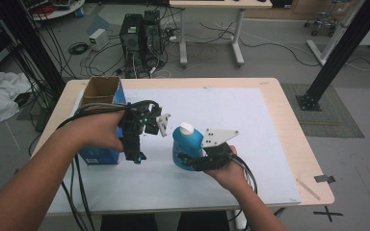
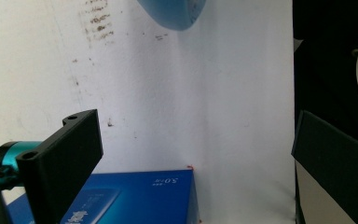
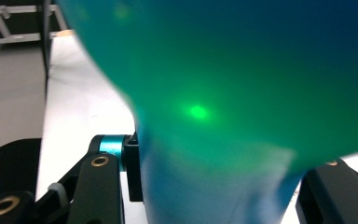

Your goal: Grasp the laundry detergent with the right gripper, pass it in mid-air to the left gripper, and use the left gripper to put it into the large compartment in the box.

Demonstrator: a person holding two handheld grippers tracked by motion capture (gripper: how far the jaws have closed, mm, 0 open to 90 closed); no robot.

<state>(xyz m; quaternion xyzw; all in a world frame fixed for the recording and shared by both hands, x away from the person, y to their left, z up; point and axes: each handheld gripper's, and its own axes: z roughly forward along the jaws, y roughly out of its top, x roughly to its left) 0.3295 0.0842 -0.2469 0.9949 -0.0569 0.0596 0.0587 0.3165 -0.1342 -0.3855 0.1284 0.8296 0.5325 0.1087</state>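
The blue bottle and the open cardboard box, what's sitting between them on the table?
In the high view, the left gripper hangs between the blue bottle and the cardboard box, over the bare white mat.

blue bottle (image 1: pixel 187 147), white cap (image 1: pixel 187 128), blue box (image 1: pixel 107 126)

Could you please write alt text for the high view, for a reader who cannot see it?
A person's right gripper is shut on a blue bottle with a white cap, held over a white sheet on a wooden table. The left gripper points down with open jaws, beside an open blue box.
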